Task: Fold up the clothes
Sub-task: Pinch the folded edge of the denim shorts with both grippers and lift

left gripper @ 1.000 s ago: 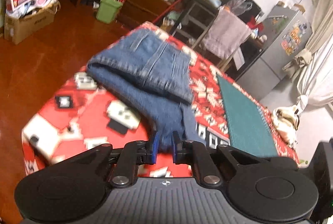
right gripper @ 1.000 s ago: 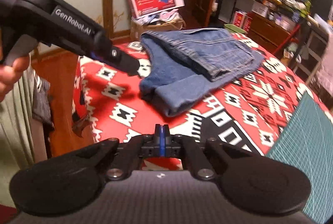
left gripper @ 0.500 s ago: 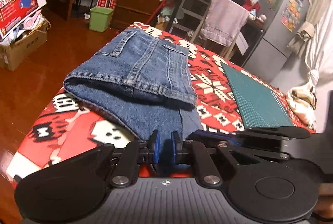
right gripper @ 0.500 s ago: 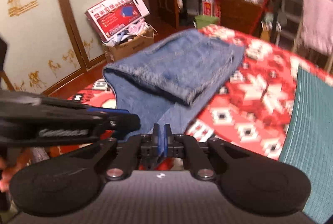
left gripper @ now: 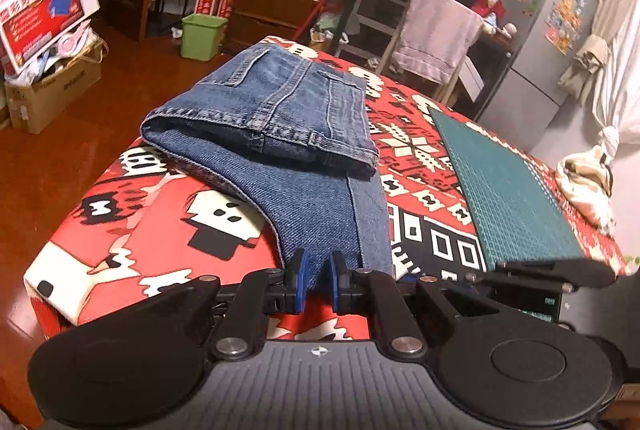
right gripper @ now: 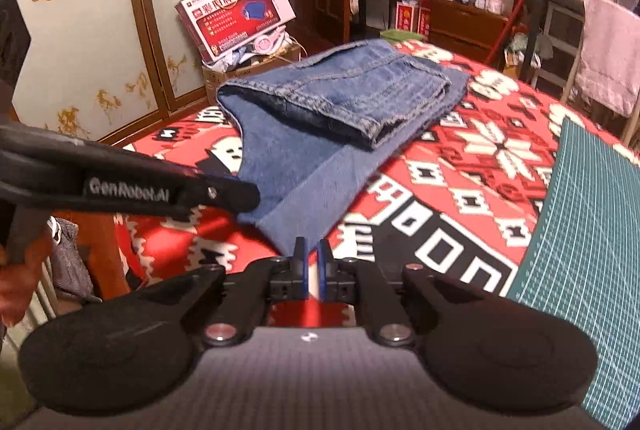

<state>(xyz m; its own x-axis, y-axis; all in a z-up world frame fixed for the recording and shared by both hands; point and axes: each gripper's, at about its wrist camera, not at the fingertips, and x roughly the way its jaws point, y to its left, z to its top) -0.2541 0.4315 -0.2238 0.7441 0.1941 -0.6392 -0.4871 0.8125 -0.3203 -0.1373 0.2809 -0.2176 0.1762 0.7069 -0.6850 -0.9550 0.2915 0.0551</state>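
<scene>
Lying folded on the red patterned tablecloth (left gripper: 208, 242), the jeans (left gripper: 280, 134) sit near the table's corner, with the waistband half doubled over the lower layer. Your left gripper (left gripper: 316, 276) has its blue pads set a little apart around the near hem of that lower layer; whether they pinch the denim you cannot tell from here. Your right gripper (right gripper: 311, 266) hovers just beside the same hem, its jaws parted by a narrow gap, holding nothing. The green cutting mat (left gripper: 508, 186) lies to the right, apart from the jeans.
</scene>
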